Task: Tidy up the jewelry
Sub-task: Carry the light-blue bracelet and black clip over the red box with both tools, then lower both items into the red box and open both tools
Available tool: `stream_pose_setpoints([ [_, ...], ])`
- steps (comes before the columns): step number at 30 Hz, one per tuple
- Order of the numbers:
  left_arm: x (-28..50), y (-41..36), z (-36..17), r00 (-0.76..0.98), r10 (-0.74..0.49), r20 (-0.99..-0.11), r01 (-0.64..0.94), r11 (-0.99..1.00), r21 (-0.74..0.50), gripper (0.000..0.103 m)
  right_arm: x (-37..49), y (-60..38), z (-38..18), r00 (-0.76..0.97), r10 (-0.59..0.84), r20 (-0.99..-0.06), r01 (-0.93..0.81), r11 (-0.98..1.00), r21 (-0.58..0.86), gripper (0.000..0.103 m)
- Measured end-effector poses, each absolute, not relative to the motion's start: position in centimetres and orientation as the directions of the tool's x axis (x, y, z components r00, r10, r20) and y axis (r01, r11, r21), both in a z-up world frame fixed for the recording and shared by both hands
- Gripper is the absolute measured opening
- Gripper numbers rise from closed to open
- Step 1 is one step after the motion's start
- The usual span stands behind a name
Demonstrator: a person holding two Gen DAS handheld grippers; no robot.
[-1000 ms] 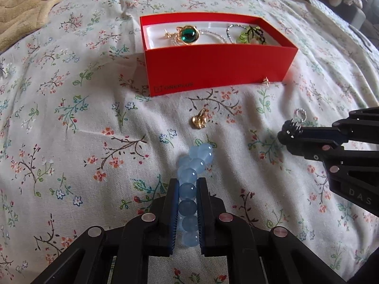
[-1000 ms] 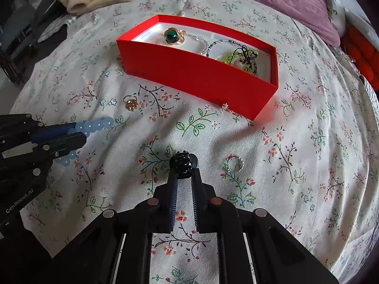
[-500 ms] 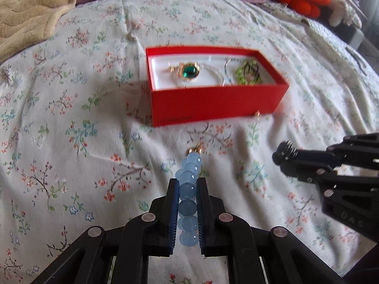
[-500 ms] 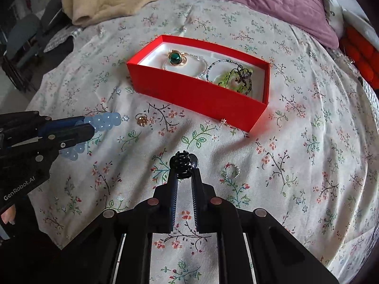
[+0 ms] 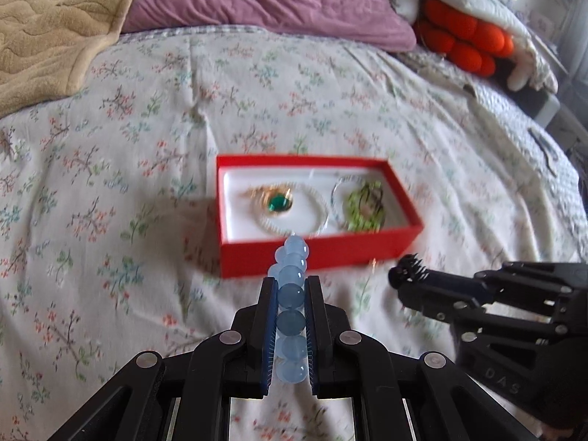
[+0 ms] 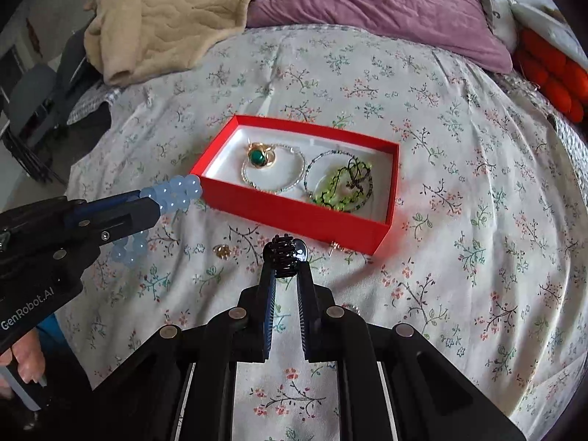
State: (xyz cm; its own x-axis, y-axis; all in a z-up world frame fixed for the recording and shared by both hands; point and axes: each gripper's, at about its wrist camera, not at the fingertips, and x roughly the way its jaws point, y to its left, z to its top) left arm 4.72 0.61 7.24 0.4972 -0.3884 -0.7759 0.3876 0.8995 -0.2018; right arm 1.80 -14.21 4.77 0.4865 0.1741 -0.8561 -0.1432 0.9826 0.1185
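Two grips on: our left gripper (image 5: pixel 290 305) pinches the blue bead bracelet (image 5: pixel 291 294) mid-strand, smooth and likely slippery, loose ends dangling short of the red box (image 6: pixel 294 217) near edge, while our right gripper (image 6: pixel 284 275) clamps a small, stiff black clip (image 6: pixel 282 255).

Red box (image 5: pixel 319 257) & contents motion-blurred in left view; small silver ring (image 6: pixel 353 308) mostly hidden behind right jaws.

Translucent glossy bead bracelet (image 5: pixel 291 296); matt red card box (image 6: pixel 294 213); floral cloth bedspread (image 6: pixel 459 220).
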Motion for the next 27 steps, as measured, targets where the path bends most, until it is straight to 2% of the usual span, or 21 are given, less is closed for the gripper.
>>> stream_pose_setpoints([
  [13,10.2,-2.7,7.1,0.485,-0.443,-0.754,0.344,0.890,-0.301,0.009,6.0,-16.4,4.7,0.503,0.200,-0.841,-0.095,0.980,0.176,0.013],
  [21,12.8,-1.4,5.4,0.500,-0.383,-0.777,0.226,0.924,-0.309,0.009,7.6,-17.1,3.7,0.485,0.208,-0.849,-0.079,0.978,0.194,0.013],
  [27,13.5,-1.2,4.3,0.502,-0.342,-0.794,0.208,0.939,-0.273,0.009,8.3,-17.3,3.0,0.480,0.209,-0.852,-0.068,0.977,0.201,0.013],
])
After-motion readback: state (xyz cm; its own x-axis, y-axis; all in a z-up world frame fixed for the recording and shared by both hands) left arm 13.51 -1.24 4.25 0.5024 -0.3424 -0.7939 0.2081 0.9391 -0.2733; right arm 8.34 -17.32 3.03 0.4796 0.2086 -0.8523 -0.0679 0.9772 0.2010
